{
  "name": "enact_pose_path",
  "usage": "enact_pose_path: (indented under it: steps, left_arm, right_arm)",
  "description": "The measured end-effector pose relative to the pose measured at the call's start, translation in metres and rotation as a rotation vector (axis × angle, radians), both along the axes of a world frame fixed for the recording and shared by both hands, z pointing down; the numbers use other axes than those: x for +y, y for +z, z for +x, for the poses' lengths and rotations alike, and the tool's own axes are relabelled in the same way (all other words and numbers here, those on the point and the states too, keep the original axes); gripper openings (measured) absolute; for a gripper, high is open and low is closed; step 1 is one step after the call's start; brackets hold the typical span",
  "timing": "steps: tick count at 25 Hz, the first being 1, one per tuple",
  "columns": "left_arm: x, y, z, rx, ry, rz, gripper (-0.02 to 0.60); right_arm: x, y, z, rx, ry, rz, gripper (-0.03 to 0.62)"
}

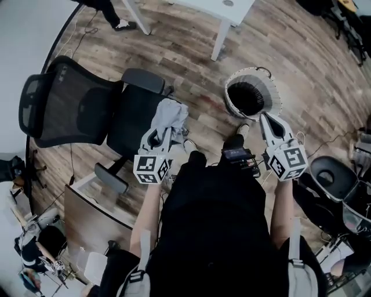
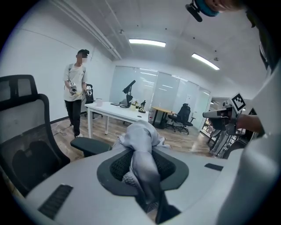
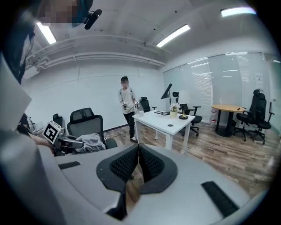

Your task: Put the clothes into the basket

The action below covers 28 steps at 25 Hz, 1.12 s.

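My left gripper (image 1: 163, 129) is shut on a grey garment (image 1: 171, 112), held up in front of the black office chair (image 1: 87, 107). In the left gripper view the grey garment (image 2: 143, 160) runs between the pads and bunches up beyond the tips. The white woven basket (image 1: 272, 93) with a dark inside stands on the wood floor at the right. My right gripper (image 1: 262, 117) hovers at the basket's near rim. Its jaws (image 3: 138, 148) meet at the tips with nothing between them. In the right gripper view the garment (image 3: 90, 141) shows at the far left.
A white table (image 1: 229, 11) stands beyond the basket, seen also as the white table (image 3: 169, 122). A person (image 2: 75, 90) stands near the wall. Another black chair (image 1: 333, 177) is at the right, and a desk corner (image 1: 93, 217) is at the lower left.
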State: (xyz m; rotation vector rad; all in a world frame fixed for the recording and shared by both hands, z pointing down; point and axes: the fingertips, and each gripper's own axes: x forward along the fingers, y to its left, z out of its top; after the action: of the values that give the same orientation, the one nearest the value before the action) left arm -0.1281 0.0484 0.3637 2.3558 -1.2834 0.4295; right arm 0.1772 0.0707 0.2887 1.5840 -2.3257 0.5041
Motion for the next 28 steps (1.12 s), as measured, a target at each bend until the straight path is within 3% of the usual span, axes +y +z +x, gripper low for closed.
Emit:
enact_pose_path:
  steps: [15, 22, 28]
  left_arm:
    - [-0.064, -0.027, 0.214, -0.010, -0.061, -0.003, 0.094]
    - [-0.068, -0.014, 0.298, -0.050, -0.023, -0.036, 0.094]
    - [-0.070, -0.001, 0.357, -0.081, 0.122, -0.058, 0.094]
  right_arm:
    - [-0.036, 0.015, 0.225, -0.046, 0.053, -0.047, 0.017]
    - [-0.039, 0.038, 0.279, -0.076, 0.013, -0.084, 0.017]
    - [-0.034, 0.061, 0.302, -0.173, 0.075, -0.138, 0.017]
